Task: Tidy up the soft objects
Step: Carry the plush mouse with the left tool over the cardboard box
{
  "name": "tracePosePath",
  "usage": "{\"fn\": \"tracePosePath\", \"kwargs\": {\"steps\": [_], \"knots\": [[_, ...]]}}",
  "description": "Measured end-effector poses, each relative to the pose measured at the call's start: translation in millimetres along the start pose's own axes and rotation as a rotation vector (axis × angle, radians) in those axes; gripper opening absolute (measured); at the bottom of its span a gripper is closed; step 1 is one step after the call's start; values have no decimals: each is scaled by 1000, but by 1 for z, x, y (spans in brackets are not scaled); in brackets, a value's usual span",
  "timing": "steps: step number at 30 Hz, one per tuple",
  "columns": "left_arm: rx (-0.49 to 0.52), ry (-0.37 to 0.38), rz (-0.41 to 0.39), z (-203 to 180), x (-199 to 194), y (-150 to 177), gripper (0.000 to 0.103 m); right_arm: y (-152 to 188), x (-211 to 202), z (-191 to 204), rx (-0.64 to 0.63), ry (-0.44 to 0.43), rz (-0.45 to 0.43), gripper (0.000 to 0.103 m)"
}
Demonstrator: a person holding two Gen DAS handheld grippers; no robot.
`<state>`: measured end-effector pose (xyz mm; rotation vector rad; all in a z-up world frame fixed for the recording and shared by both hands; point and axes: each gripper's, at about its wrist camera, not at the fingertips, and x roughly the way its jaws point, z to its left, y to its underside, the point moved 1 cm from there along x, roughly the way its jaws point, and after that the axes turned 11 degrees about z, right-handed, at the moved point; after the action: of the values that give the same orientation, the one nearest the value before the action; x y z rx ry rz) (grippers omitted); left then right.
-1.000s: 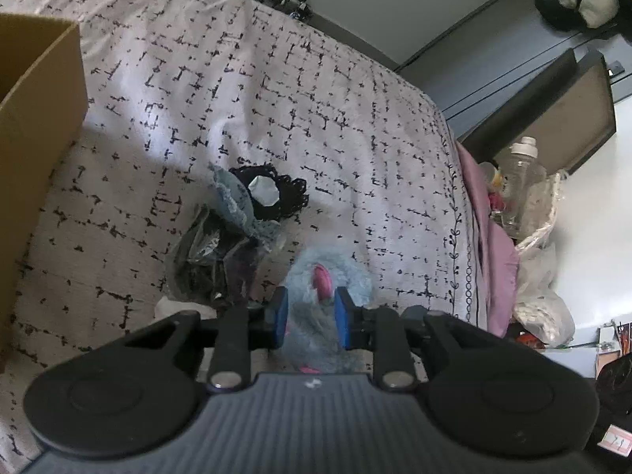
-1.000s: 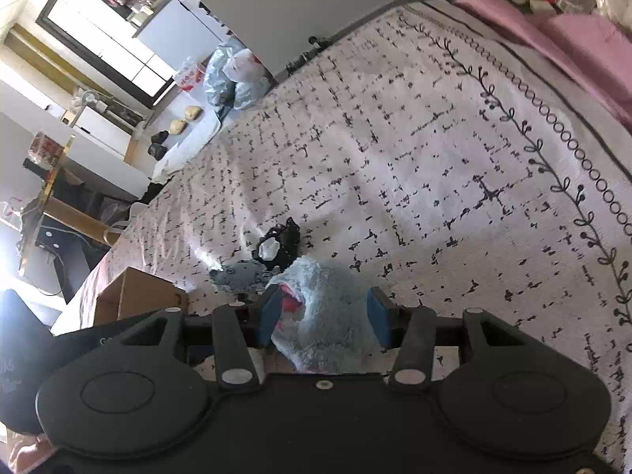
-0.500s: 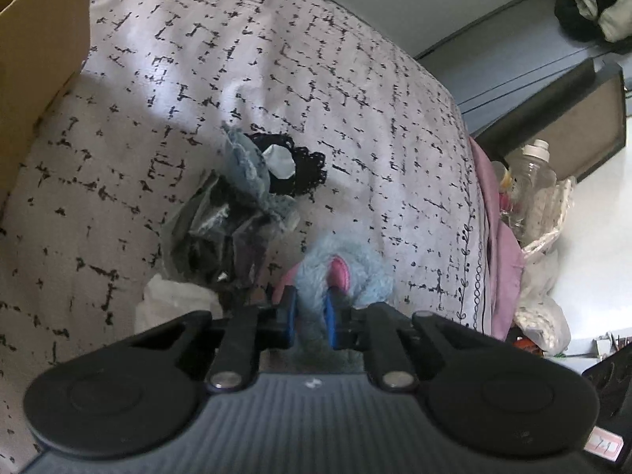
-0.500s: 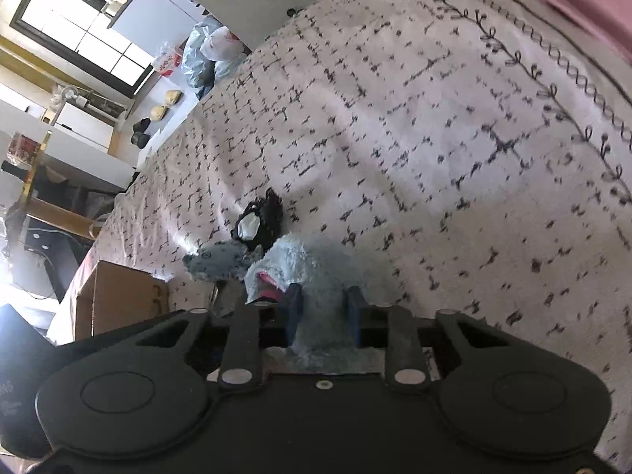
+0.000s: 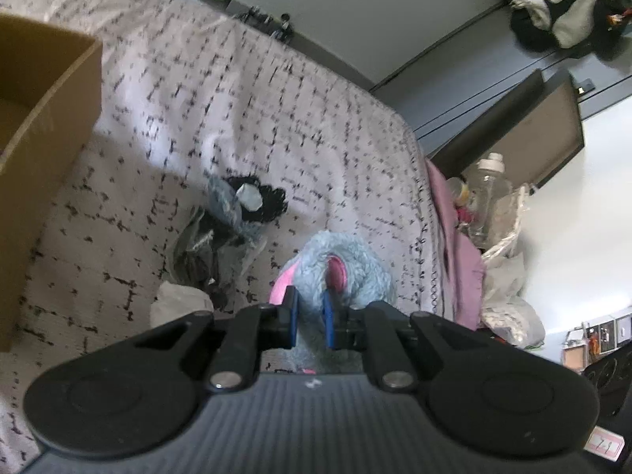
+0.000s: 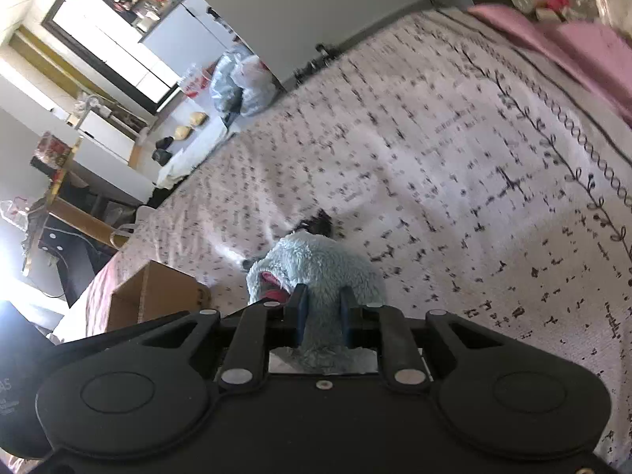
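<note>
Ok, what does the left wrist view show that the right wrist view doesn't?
Left wrist only: the dark clothing pile and white cloth beside the fluffy item, plus a clear bottle off the bed's edge. Right wrist only: plastic bags on the floor past the bed, and the bedspread's vine-pattern border. Both: the fluffy blue item with each view's own jaws shut on it, left gripper and right gripper, the cardboard box, and the black lace piece.

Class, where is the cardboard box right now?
The cardboard box sits on the patterned bedspread at the left edge of the left wrist view, left of the dark clothing pile.
</note>
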<state>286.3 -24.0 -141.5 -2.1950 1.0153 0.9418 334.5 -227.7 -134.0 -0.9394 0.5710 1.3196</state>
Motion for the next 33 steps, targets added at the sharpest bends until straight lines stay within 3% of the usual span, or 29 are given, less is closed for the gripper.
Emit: {"fn": "tracePosePath", "kwargs": {"steps": [12, 33], "knots": [[27, 25, -102, 10, -69, 8, 12, 18, -24, 51, -77, -46, -54, 17], [-15, 35, -247, 91, -168, 8, 12, 60, -3, 158, -196, -142, -34, 17]]}}
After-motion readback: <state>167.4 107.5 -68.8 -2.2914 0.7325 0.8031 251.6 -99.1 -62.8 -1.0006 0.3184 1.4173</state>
